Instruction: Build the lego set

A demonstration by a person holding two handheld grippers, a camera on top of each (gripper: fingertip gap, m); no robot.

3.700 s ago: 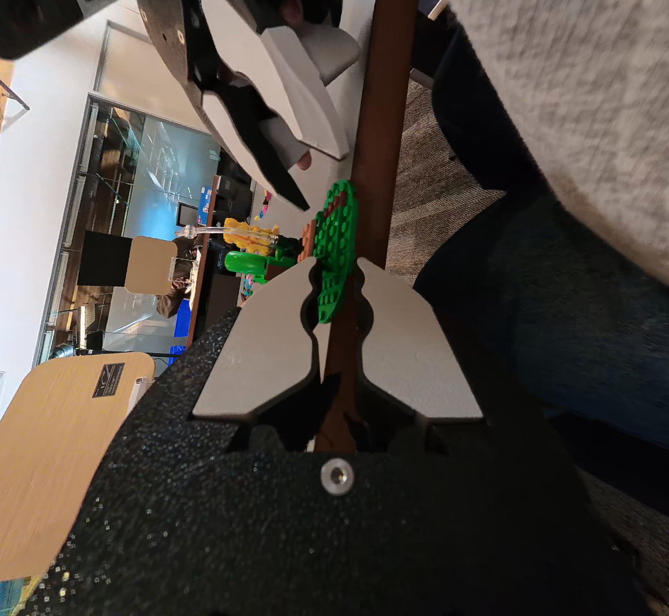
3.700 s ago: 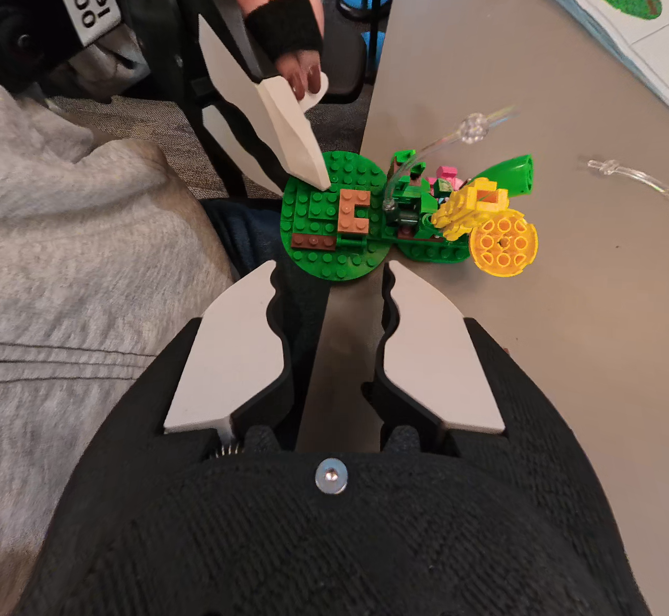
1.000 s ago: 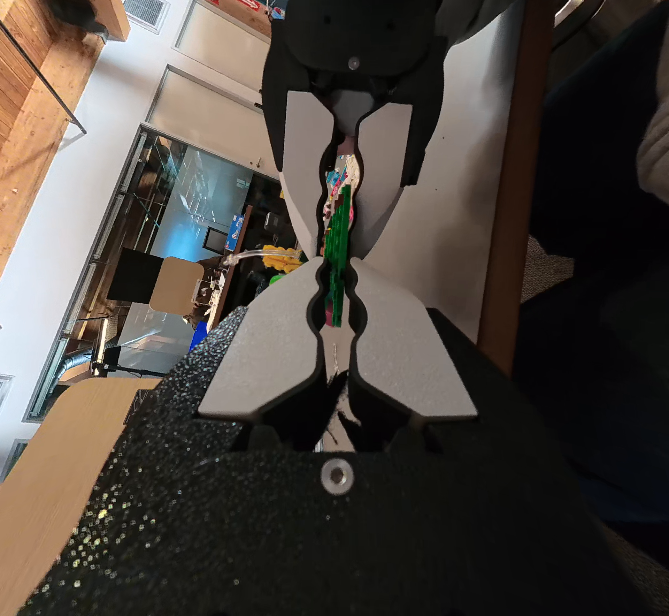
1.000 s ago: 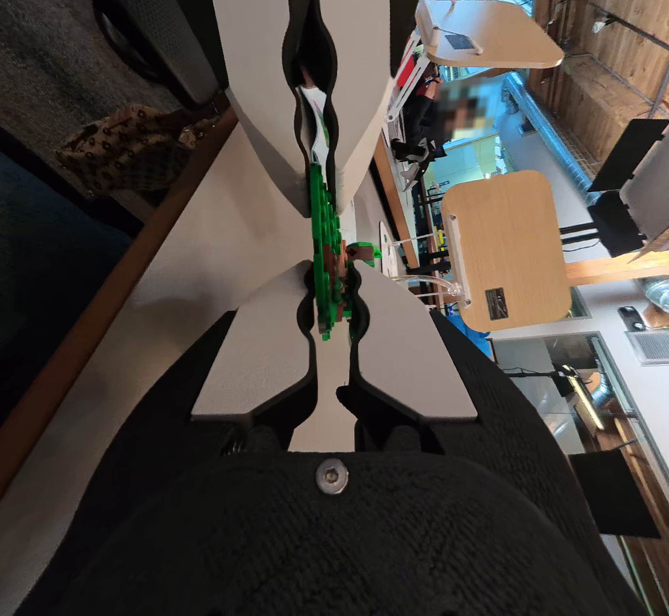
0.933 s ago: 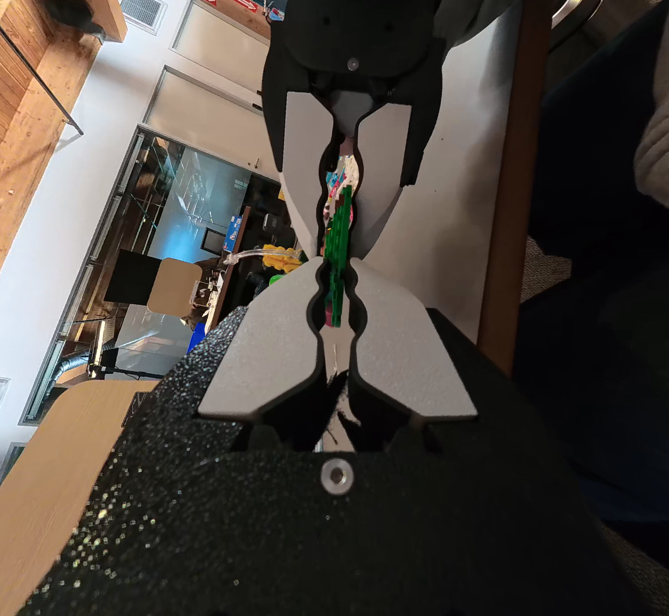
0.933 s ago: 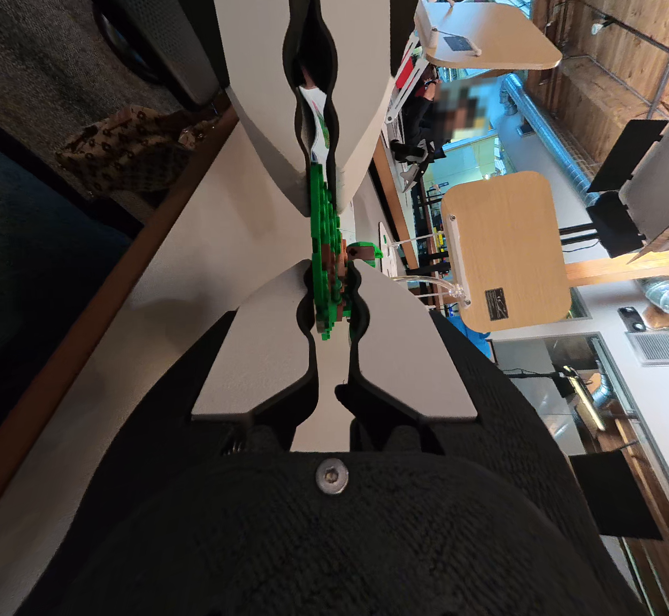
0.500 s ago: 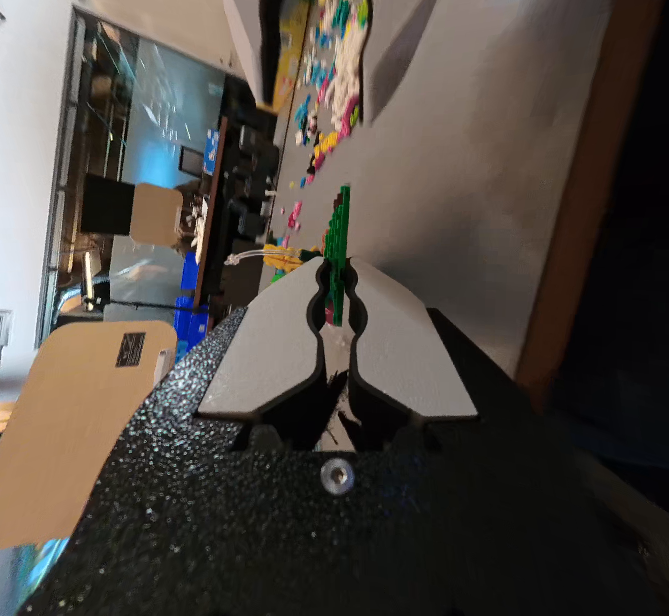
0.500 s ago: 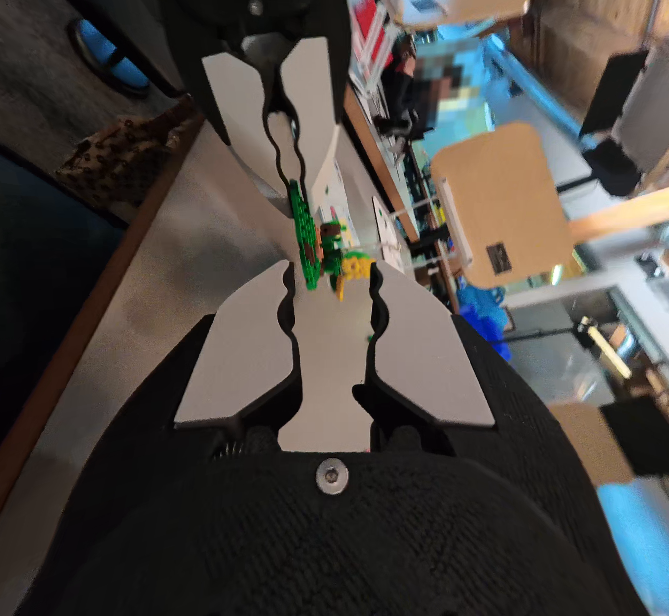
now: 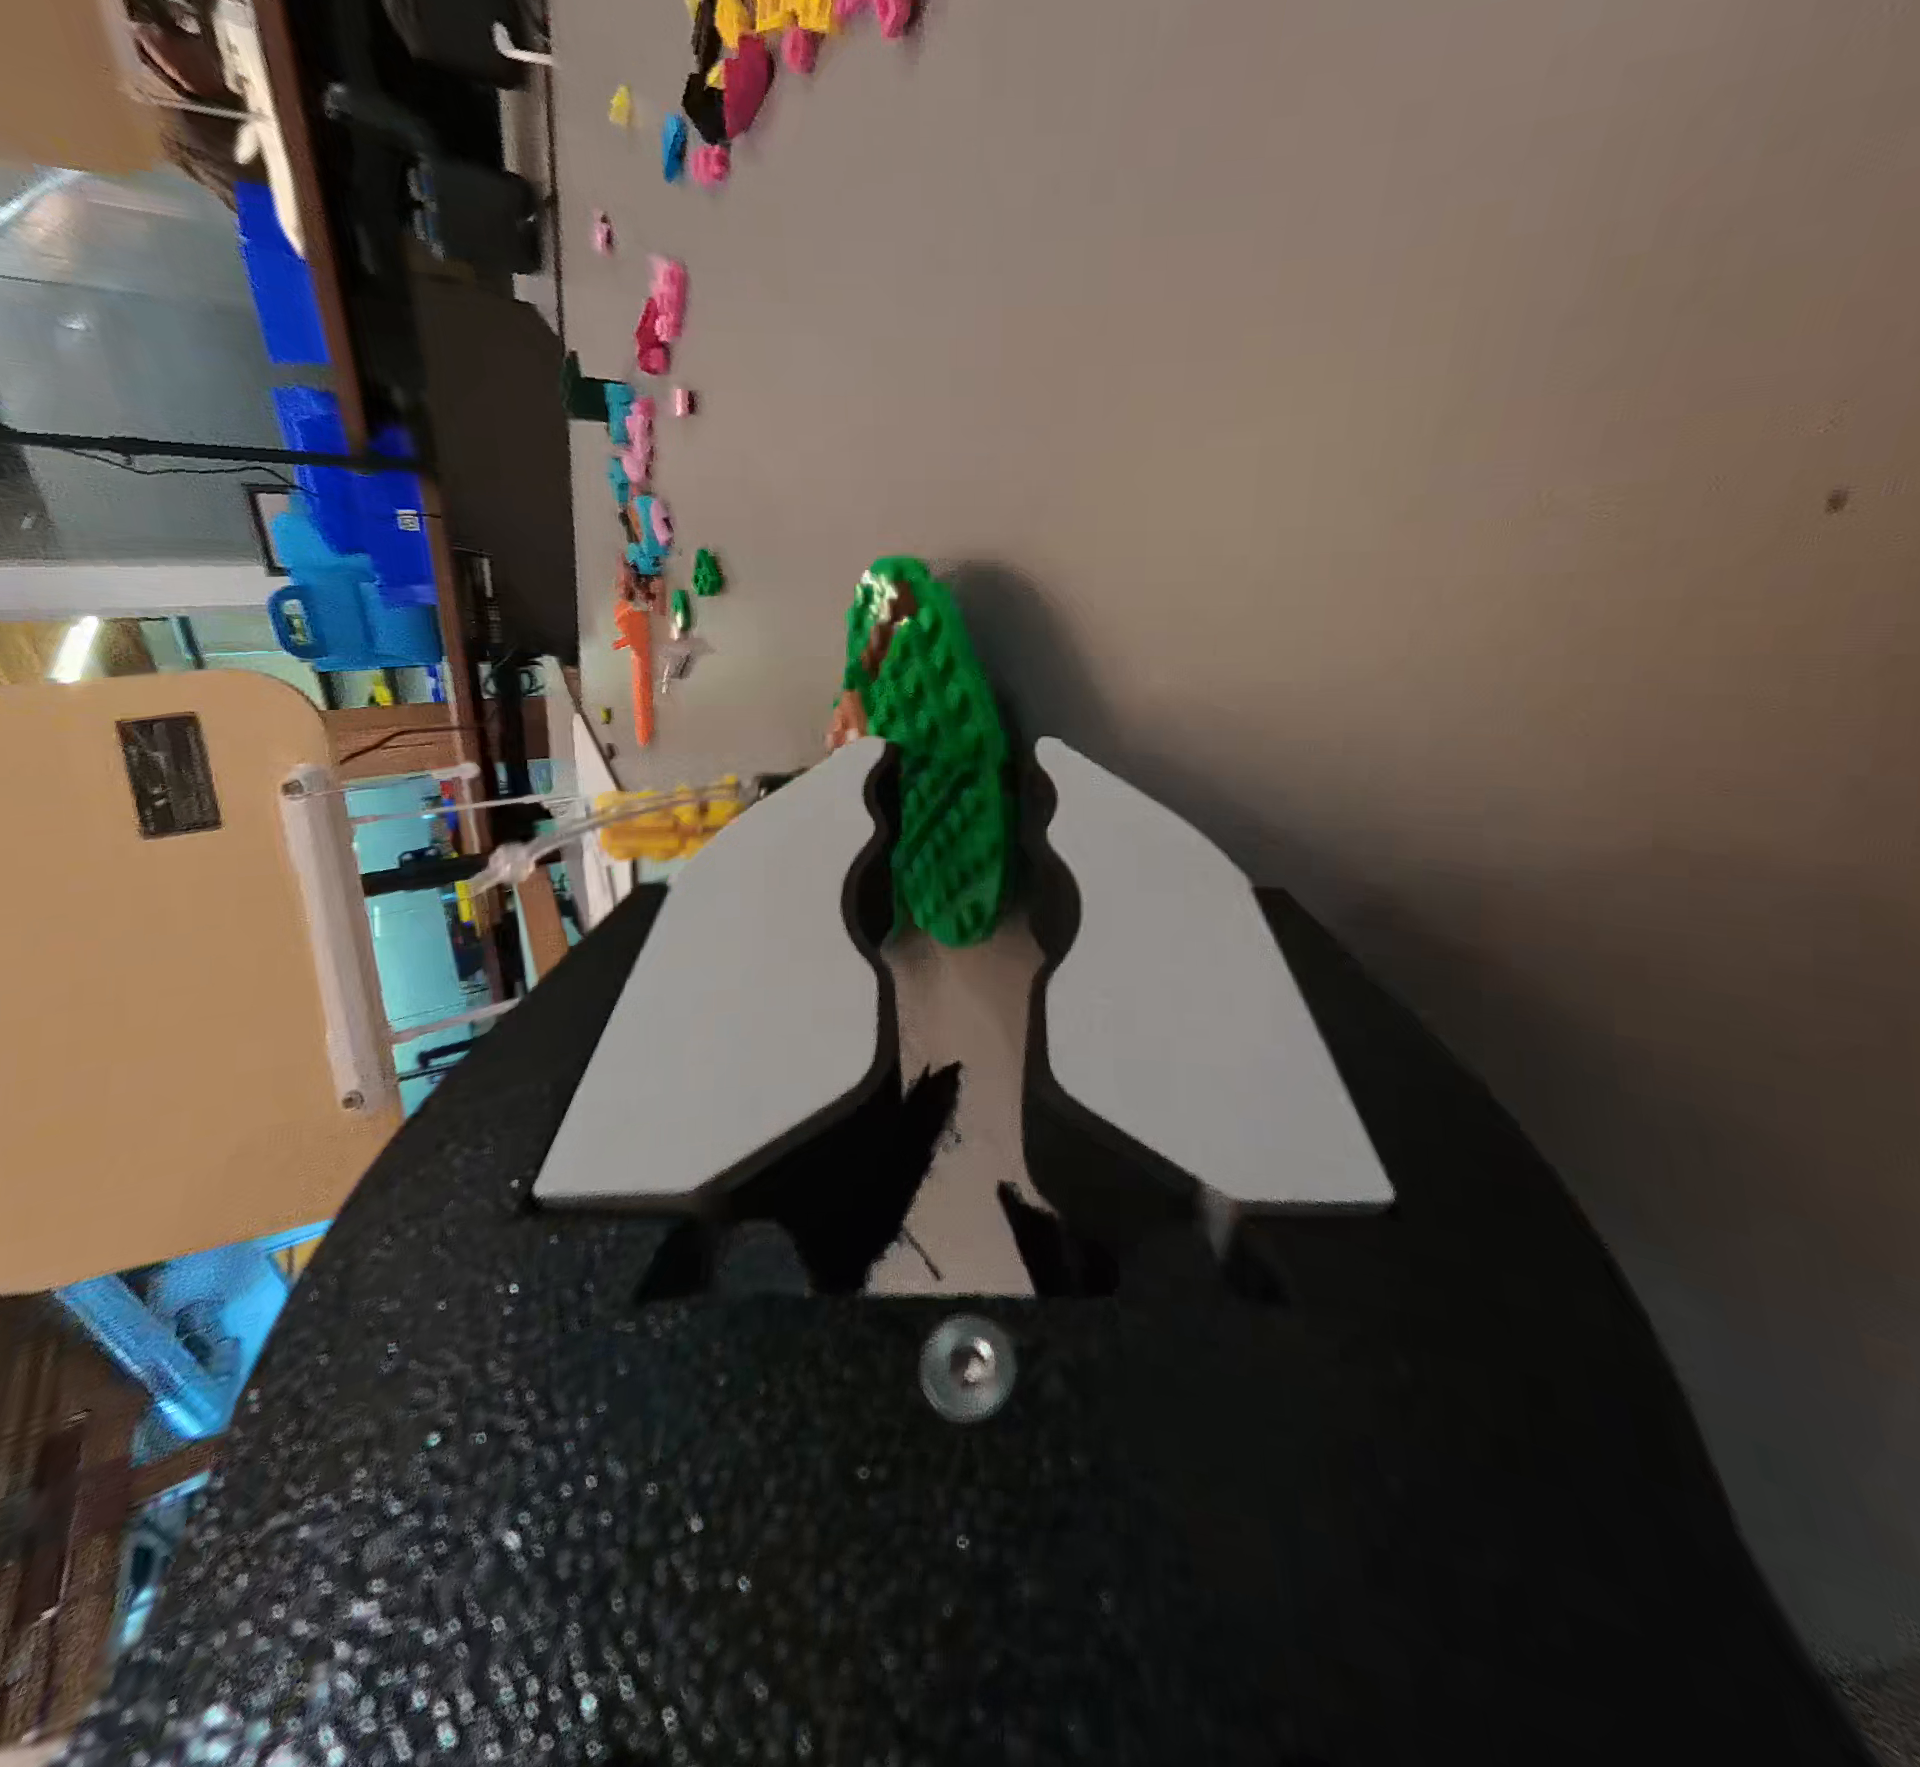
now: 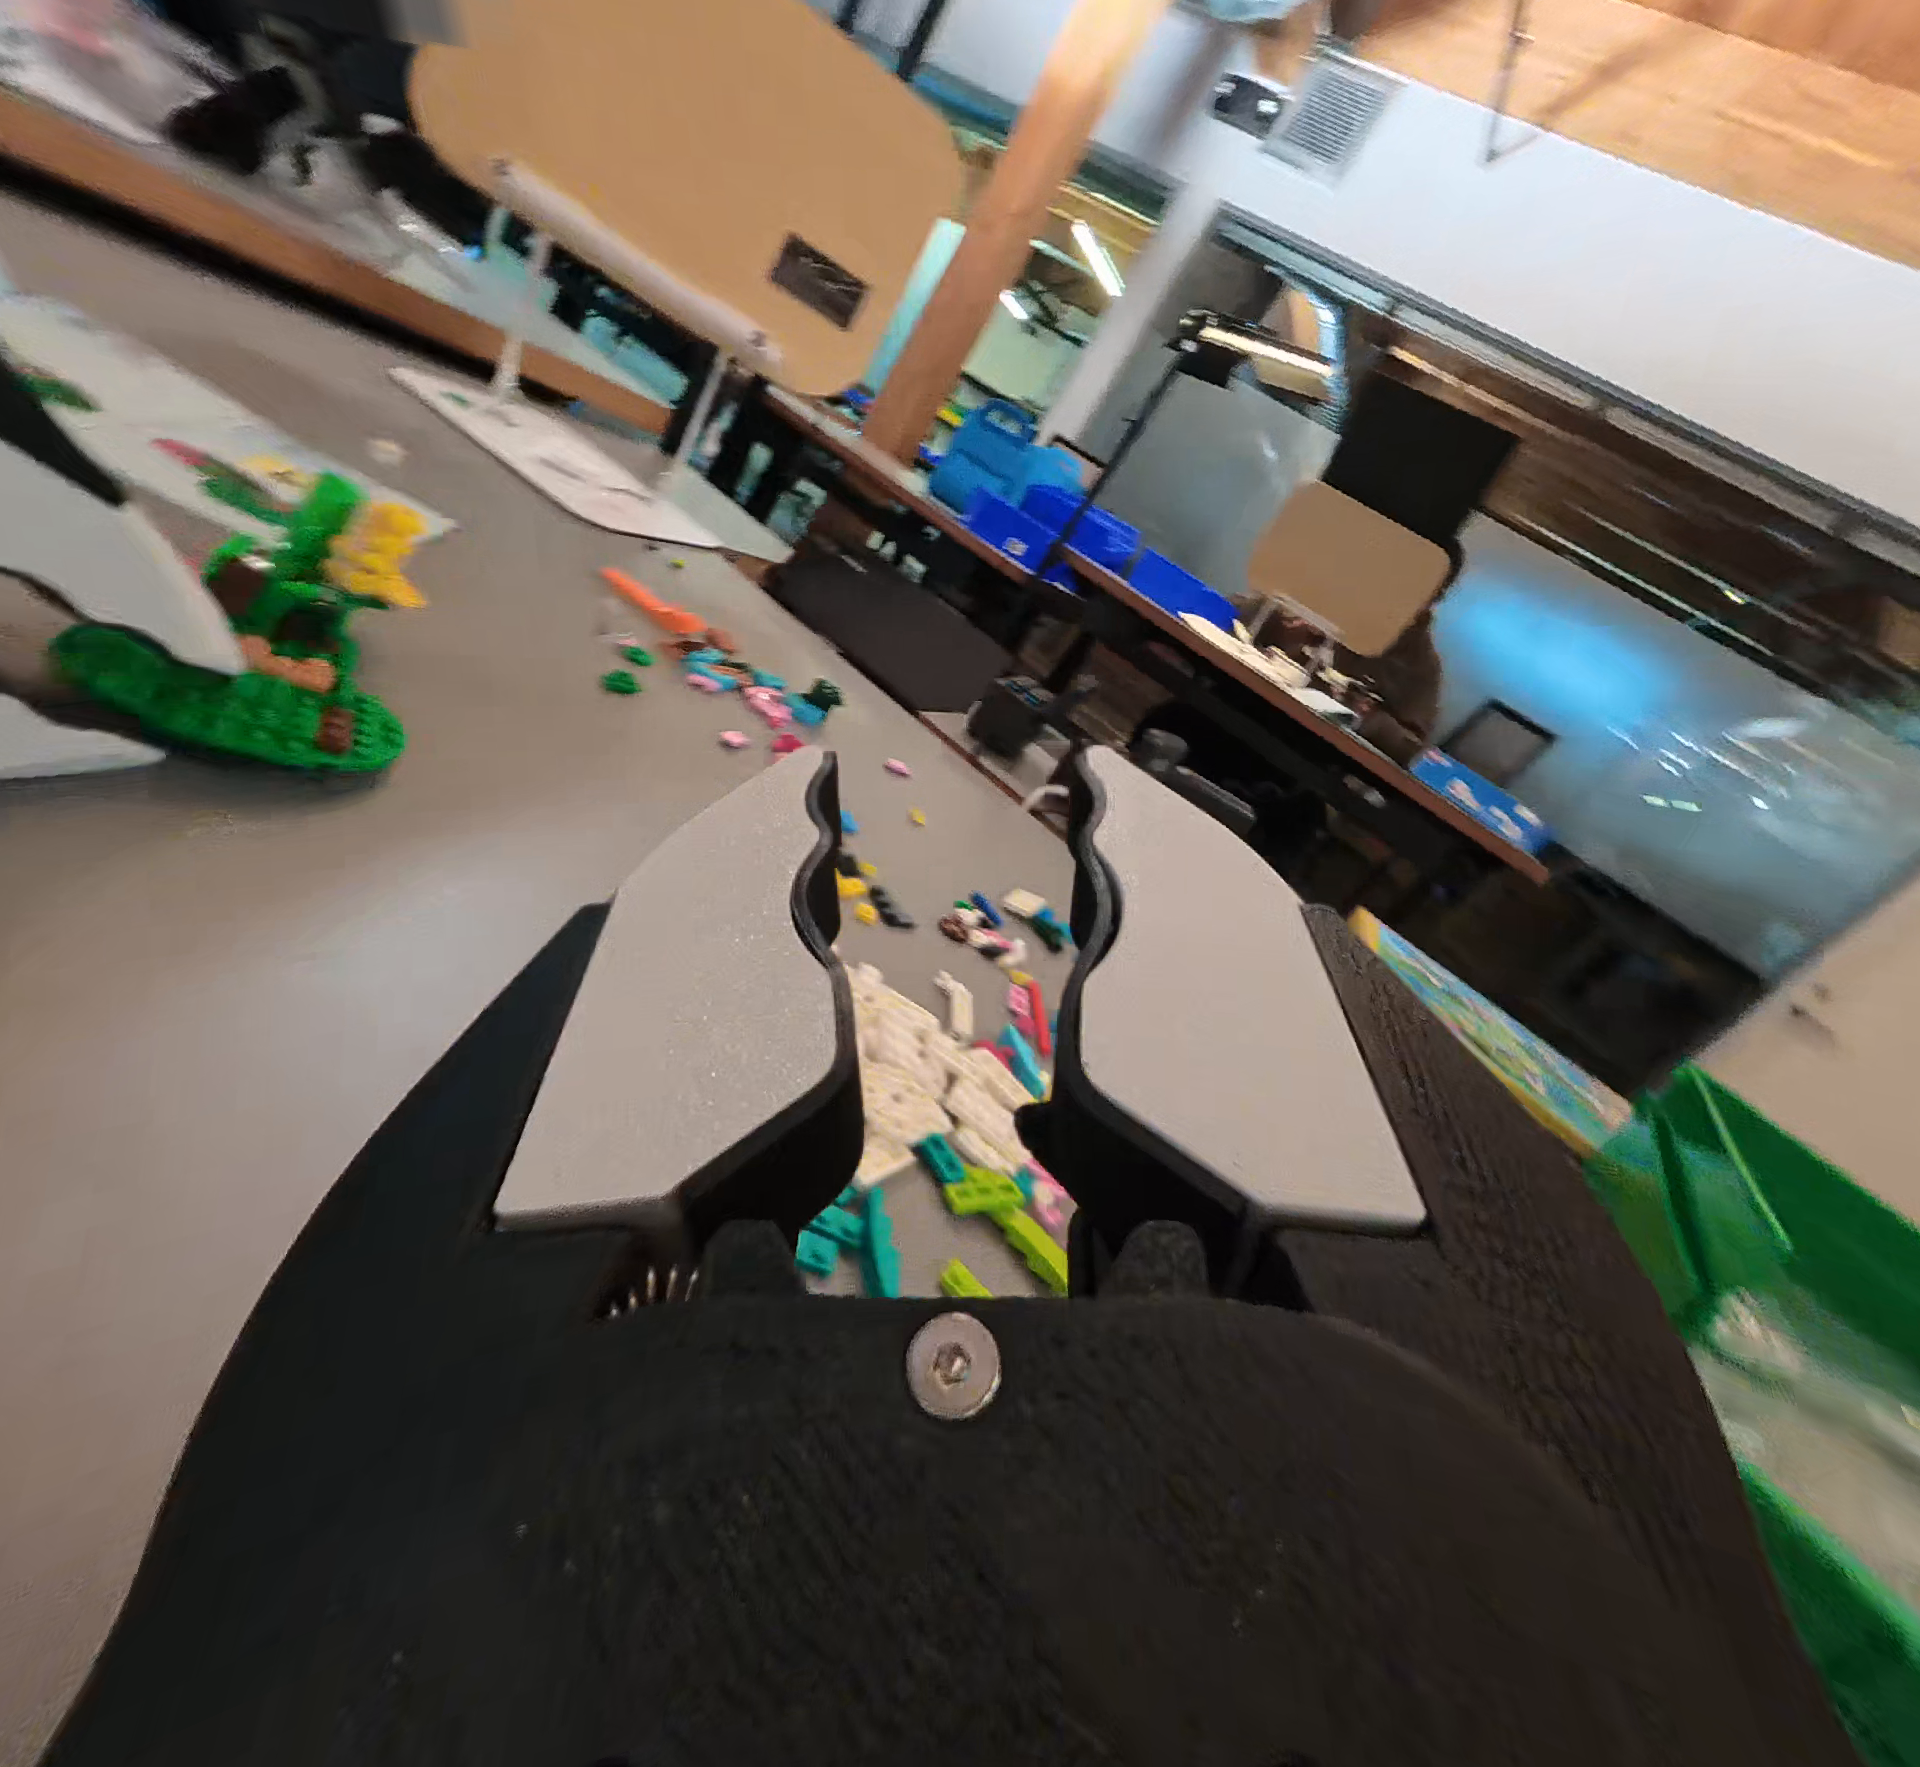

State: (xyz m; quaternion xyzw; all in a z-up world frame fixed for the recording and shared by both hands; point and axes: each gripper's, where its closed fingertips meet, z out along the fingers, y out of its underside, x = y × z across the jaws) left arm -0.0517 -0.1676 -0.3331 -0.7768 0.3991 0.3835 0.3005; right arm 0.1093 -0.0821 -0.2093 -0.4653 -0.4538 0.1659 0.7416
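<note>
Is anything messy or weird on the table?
Yes. Loose toy bricks lie scattered in heaps over the grey table. The green brick plate sits tilted between the open left gripper fingers, not lying flat.

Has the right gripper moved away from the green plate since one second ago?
Yes. The right gripper let go of the green plate, which now lies left of it, near the left gripper.
</note>
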